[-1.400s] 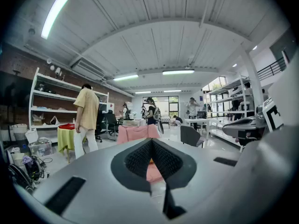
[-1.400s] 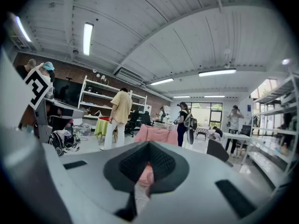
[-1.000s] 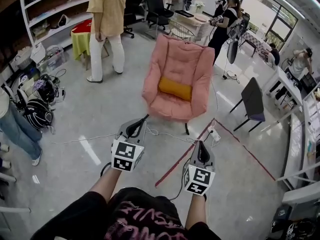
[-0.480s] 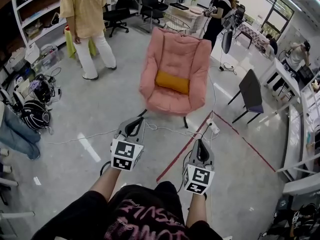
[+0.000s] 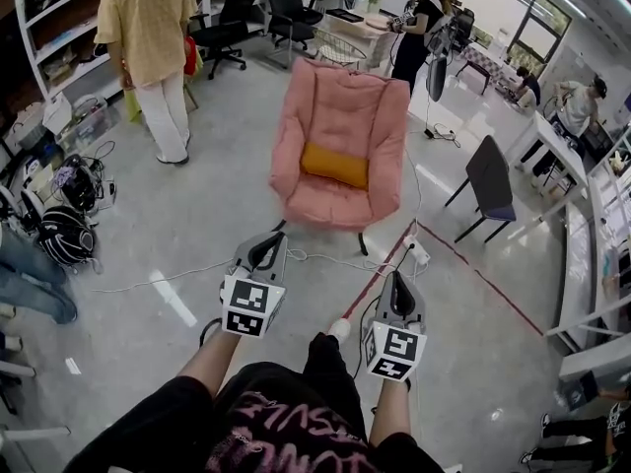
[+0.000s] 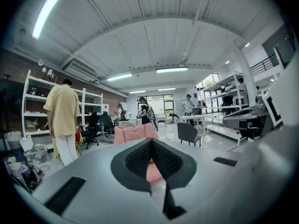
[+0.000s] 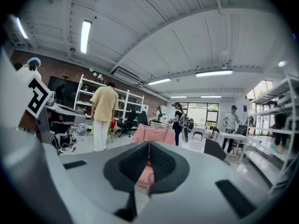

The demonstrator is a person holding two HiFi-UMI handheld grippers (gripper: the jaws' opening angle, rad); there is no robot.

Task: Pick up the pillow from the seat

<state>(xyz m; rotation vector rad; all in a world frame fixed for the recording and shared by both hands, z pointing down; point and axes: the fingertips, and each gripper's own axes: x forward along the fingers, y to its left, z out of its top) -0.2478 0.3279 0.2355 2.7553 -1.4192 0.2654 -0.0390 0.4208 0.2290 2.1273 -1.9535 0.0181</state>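
An orange pillow (image 5: 334,165) lies across the seat of a pink padded armchair (image 5: 335,126) in the middle of the floor. My left gripper (image 5: 268,247) is shut and empty, held short of the chair's front edge. My right gripper (image 5: 396,286) is also shut and empty, a little lower and to the right. In the left gripper view the pink armchair (image 6: 133,133) shows above the closed jaws of the left gripper (image 6: 150,146). In the right gripper view the pink armchair (image 7: 153,135) stands straight ahead of the right gripper (image 7: 148,152). The pillow is mostly hidden there.
A person in a yellow shirt (image 5: 148,28) stands left of the chair. A grey chair (image 5: 488,180) is at the right. Red tape (image 5: 380,276) and white cables (image 5: 325,260) cross the floor before the armchair. Bags (image 5: 64,230) lie at the left. My foot (image 5: 338,329) is stepping forward.
The armchair has drawn nearer and lower-left in the head view as I walk toward it. The person in yellow has shifted left. Both grippers stay shut and keep their place.
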